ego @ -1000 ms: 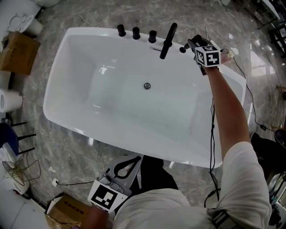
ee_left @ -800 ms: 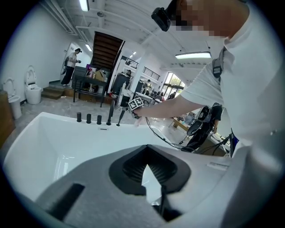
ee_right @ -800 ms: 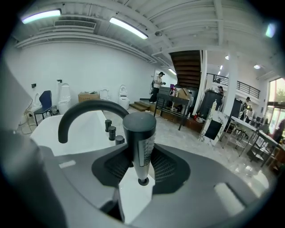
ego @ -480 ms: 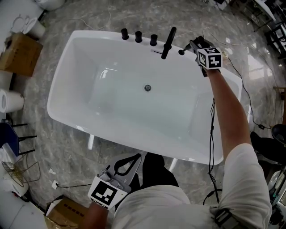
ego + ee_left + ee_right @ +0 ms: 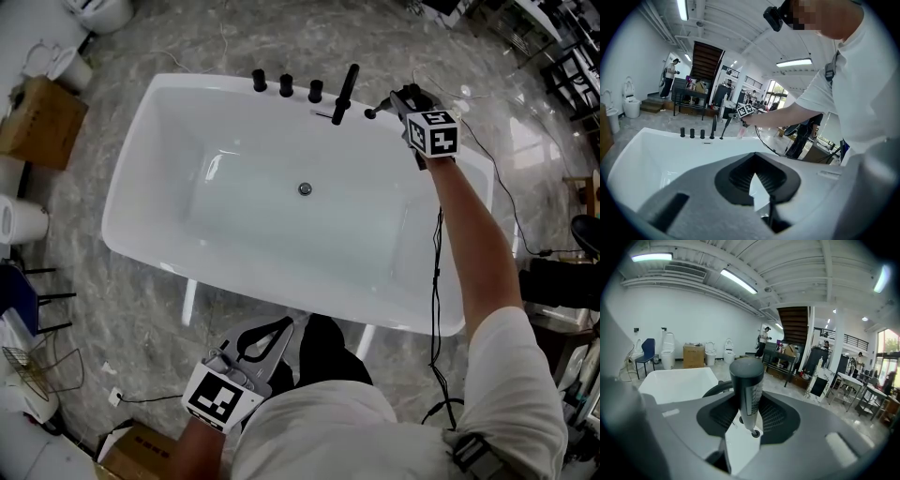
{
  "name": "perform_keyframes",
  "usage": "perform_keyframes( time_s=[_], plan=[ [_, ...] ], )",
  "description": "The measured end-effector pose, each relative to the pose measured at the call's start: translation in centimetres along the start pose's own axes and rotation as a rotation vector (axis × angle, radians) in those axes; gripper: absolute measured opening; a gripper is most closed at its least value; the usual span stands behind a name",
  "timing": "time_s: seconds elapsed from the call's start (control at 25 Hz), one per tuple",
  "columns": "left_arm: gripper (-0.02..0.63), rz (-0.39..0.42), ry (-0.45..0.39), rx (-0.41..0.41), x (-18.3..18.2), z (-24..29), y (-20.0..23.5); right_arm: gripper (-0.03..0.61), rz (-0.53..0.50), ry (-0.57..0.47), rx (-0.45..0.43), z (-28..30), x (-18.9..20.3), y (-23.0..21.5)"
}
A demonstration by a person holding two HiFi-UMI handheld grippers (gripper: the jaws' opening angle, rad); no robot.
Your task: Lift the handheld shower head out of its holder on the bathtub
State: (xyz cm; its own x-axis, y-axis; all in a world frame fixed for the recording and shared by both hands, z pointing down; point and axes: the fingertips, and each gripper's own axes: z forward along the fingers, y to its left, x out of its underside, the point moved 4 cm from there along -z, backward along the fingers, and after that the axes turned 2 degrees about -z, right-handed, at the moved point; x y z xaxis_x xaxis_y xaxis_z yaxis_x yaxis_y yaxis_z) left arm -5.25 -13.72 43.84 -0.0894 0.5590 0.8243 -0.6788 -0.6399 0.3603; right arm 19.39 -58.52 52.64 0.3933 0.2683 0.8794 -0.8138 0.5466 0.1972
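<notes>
A white bathtub (image 5: 141, 202) stands on a marble floor, with three black knobs (image 5: 286, 85) and a black spout (image 5: 343, 93) on its far rim. My right gripper (image 5: 397, 97) hovers over the rim to the right of the spout. It is shut on the black, stick-shaped shower head (image 5: 747, 389), which stands upright between the jaws (image 5: 748, 414). The shower head is raised off the small black holder (image 5: 370, 113), and a thin dark line still joins the two. My left gripper (image 5: 281, 330) hangs at the near side of the tub, shut (image 5: 769, 206) and holding nothing.
Cardboard boxes (image 5: 39, 116) and toilets (image 5: 101, 11) stand on the floor to the left. A black cable (image 5: 436, 281) trails along the right arm and over the tub's right rim. Behind the tub are a staircase (image 5: 796, 324), shelving and people in the distance.
My right gripper has risen from the rim with the shower head, and the gap to the holder has widened. My left gripper has drifted a little upward.
</notes>
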Motion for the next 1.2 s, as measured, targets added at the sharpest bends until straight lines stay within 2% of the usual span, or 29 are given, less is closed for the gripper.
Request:
perform_keyframes(
  time_s=[0.36,0.64,0.76,1.2],
  plan=[
    [0.006,0.023,-0.026,0.011,0.0,-3.7,-1.2,0.147,-0.031,-0.054,0.029,-6.4,-4.2,2.1],
    [0.006,0.051,-0.010,0.020,0.4,-6.1,-2.0,0.147,-0.038,-0.091,0.032,-11.1,-6.6,4.1],
    [0.006,0.063,0.025,0.026,1.3,-7.2,-2.3,0.147,-0.042,-0.111,0.034,-13.1,-7.8,5.1],
    [0.006,0.072,0.010,0.038,2.5,-10.8,-3.7,0.147,-0.077,-0.191,0.039,-21.8,-12.3,9.7]
  ],
)
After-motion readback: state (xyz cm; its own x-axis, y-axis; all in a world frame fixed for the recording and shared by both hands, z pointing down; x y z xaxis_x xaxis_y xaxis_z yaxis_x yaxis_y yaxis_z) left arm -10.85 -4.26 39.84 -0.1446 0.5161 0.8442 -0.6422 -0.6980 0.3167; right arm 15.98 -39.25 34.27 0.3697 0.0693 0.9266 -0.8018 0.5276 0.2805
